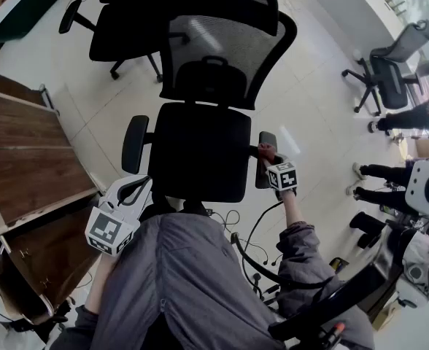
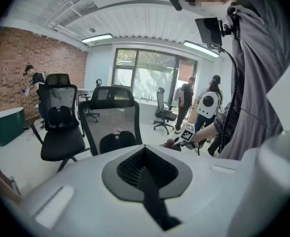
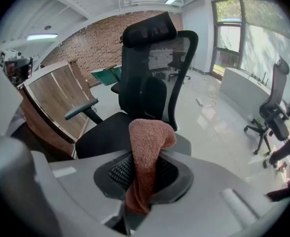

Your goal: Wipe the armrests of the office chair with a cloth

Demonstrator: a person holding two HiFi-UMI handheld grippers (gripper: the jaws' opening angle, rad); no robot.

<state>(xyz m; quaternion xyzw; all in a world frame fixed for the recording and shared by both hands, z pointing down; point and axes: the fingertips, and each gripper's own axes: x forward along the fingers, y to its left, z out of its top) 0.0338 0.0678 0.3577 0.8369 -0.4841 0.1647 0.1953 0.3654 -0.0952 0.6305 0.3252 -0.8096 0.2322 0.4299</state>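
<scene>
Pinkish cloth [image 3: 147,152] sits pinched between the fingers of the right gripper [image 3: 144,174] at the armrest [image 3: 186,144]; the left gripper [image 2: 147,179] has its fingers pressed together.

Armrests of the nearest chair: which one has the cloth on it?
The armrest on the person's right, where the right gripper holds the reddish cloth against it; the left-hand armrest is bare.
</scene>
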